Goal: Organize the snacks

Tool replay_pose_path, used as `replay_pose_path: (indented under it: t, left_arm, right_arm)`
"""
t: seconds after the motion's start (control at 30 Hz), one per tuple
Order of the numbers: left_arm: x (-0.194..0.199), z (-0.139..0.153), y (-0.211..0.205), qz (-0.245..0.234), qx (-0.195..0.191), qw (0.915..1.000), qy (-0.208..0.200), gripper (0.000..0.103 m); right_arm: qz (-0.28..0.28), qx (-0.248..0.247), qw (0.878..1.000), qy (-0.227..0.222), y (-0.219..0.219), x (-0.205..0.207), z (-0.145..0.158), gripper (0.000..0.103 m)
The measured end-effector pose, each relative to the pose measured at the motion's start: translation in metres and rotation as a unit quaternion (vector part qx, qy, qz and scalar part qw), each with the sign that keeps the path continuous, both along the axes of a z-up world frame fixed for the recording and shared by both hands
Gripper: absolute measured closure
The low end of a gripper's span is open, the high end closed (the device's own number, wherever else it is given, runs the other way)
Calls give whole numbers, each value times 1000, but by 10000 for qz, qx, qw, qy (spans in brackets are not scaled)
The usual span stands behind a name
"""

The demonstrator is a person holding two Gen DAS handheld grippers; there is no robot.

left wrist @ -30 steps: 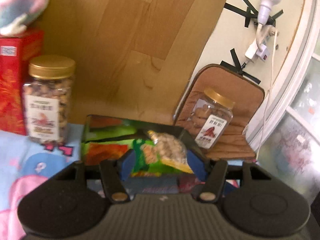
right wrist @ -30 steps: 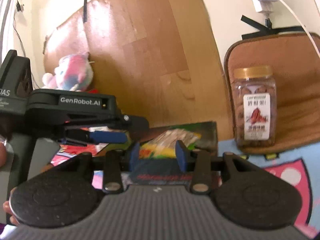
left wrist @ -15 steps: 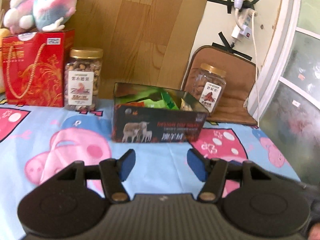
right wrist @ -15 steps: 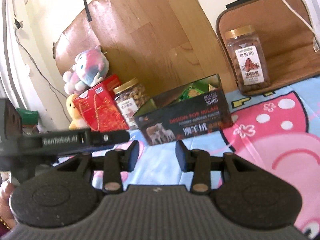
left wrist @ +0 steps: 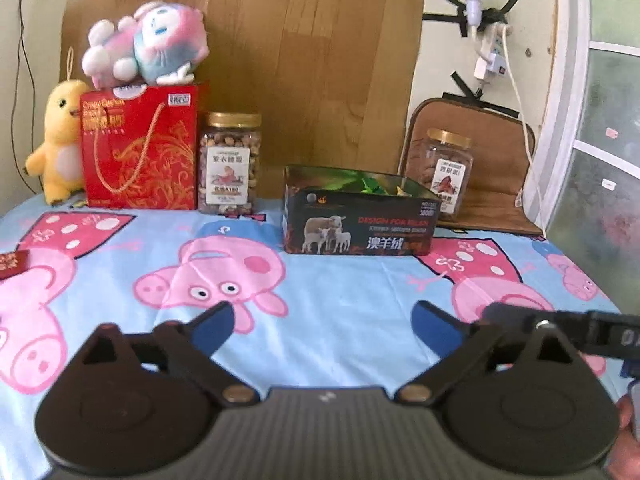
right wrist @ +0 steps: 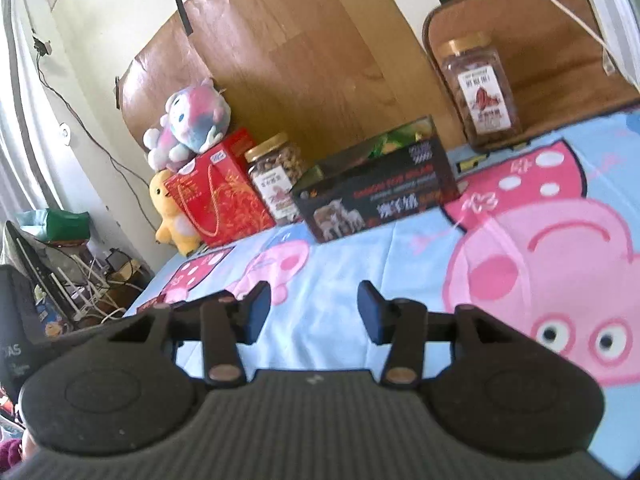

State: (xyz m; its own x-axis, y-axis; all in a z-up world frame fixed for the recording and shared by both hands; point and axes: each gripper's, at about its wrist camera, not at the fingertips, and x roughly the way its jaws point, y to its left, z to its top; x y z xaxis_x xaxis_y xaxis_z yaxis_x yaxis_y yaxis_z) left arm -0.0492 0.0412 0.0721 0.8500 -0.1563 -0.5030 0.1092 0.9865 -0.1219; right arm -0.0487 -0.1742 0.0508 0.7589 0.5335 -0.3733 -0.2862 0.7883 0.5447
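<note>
A dark open box with sheep printed on its front stands at the back of the cartoon-print table, with green snack packets showing inside. A gold-lidded nut jar stands to its left and a second jar to its right. My left gripper hovers well in front of the box, its jaws opening wide with nothing between them. My right gripper is also back from the box, its jaws opening and empty.
A red gift bag with a pink plush toy on top and a yellow duck plush stand at the back left. A brown cushion leans behind the right jar. A small red packet lies at the left edge.
Both grippers have pulled back from over the box toward the near side of the table. The snack bag that was between the left fingers is gone from them, and the left jaws have spread wide.
</note>
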Motion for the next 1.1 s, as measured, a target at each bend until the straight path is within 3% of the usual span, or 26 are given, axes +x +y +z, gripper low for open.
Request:
replay_pose_path:
  t: [0.13, 0.3, 0.47, 0.77, 1.1]
  left_arm:
    - [-9, 4, -3, 36, 170, 9998, -37, 0]
    - [-12, 7, 3, 144, 9, 9999, 77, 0]
    - [-12, 8, 6, 384, 126, 9992, 41, 0]
    - [-17, 10, 10, 661, 157, 9974, -240, 0]
    - [2, -8, 11, 683, 97, 9962, 540, 0]
  right_arm:
    - [34, -57, 10000, 43, 8, -7, -1, 52]
    - [108, -77, 9999, -3, 15, -14, 3, 52]
    - [76, -141, 9998, -90, 16, -19, 3, 51]
    - [-55, -5, 9999, 116, 9, -15, -7, 50]
    - [-103, 136, 9992, 353, 4, -11, -16, 50]
